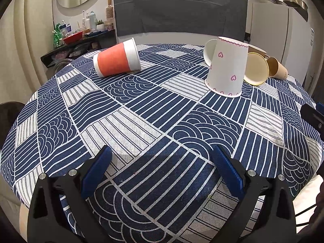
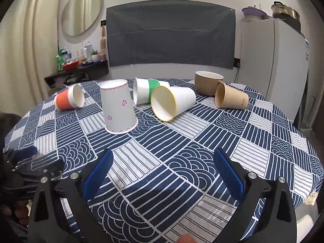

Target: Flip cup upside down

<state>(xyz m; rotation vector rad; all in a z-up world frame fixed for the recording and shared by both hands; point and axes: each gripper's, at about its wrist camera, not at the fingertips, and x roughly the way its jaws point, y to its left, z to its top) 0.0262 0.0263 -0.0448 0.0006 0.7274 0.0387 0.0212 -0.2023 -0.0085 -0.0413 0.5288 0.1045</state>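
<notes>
I log one white paper cup with pink hearts (image 2: 119,108) already mouth-down mid-table, five other paper cups not yet inverted, the orange-banded one (image 1: 117,57) on its side, while my left gripper (image 1: 162,172) and right gripper (image 2: 163,174) hover spread, holding nothing.

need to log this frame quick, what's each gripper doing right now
left gripper: open, holding nothing, above the tablecloth.
right gripper: open, holding nothing, short of the heart cup.

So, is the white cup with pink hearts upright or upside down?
Upside down: the heart cup stands with its wide rim on the tablecloth and its narrow base on top.
</notes>
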